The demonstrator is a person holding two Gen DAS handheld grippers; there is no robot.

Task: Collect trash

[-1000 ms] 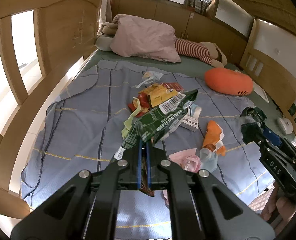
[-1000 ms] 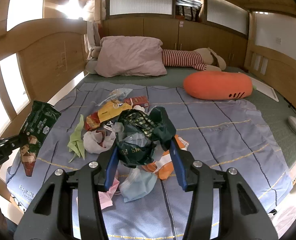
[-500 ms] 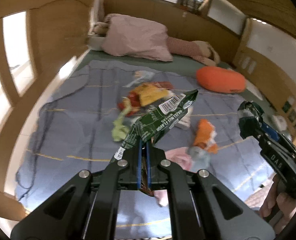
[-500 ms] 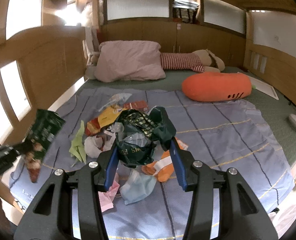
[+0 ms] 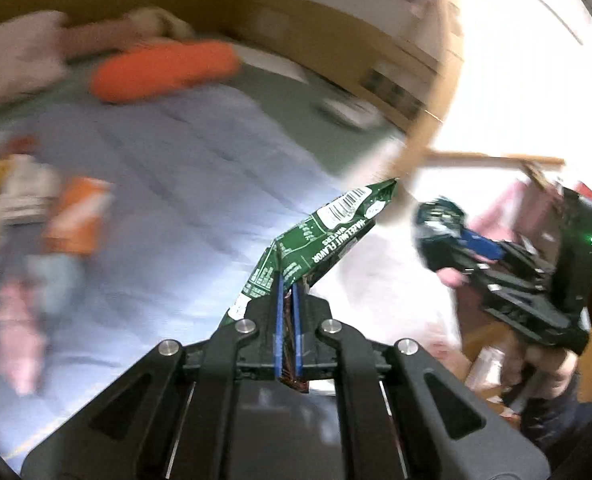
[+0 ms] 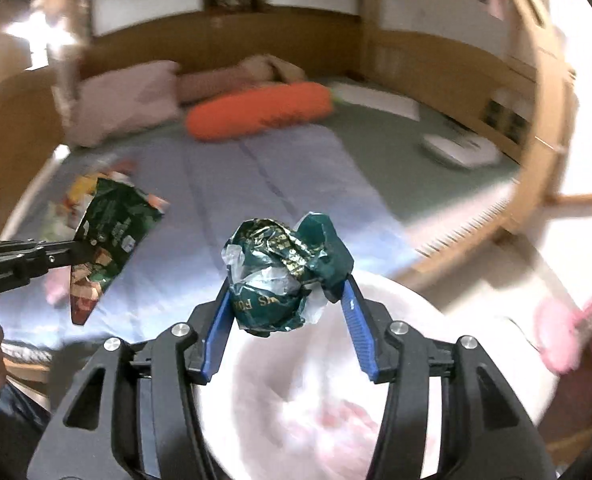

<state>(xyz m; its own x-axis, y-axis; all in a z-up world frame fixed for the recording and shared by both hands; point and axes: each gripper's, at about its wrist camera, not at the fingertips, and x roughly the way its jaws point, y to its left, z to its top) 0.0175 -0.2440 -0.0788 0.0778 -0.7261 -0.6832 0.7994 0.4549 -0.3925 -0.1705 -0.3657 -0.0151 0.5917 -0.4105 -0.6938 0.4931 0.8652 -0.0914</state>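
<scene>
My left gripper [image 5: 288,285] is shut on a flat green wafer wrapper [image 5: 335,228], which sticks up and to the right of the pads. In the right wrist view that wrapper [image 6: 112,232] hangs at the left, over the blue sheet. My right gripper [image 6: 286,280] has a crumpled dark green foil bag [image 6: 284,264] between its blue pads. Its jaws are opening, and both pads still touch the bag. Below it lies the blurred mouth of a white trash bag [image 6: 296,400] with pinkish contents. The left wrist view shows the right gripper [image 5: 451,236] to the right, with a hand [image 5: 543,360] on its grip.
The bed's blue sheet [image 6: 296,184] lies behind, with an orange pillow [image 6: 260,110] and more wrappers [image 5: 76,216] at the left. A wooden bed post [image 6: 543,120] rises at the right, a white device [image 6: 459,148] lies on the green mat, and something pink [image 6: 567,328] is at the far right.
Both grippers have swung right, away from the trash pile on the bed to the bed's edge above the white bag. The right jaws stand a little wider. Each still carries its wrapper.
</scene>
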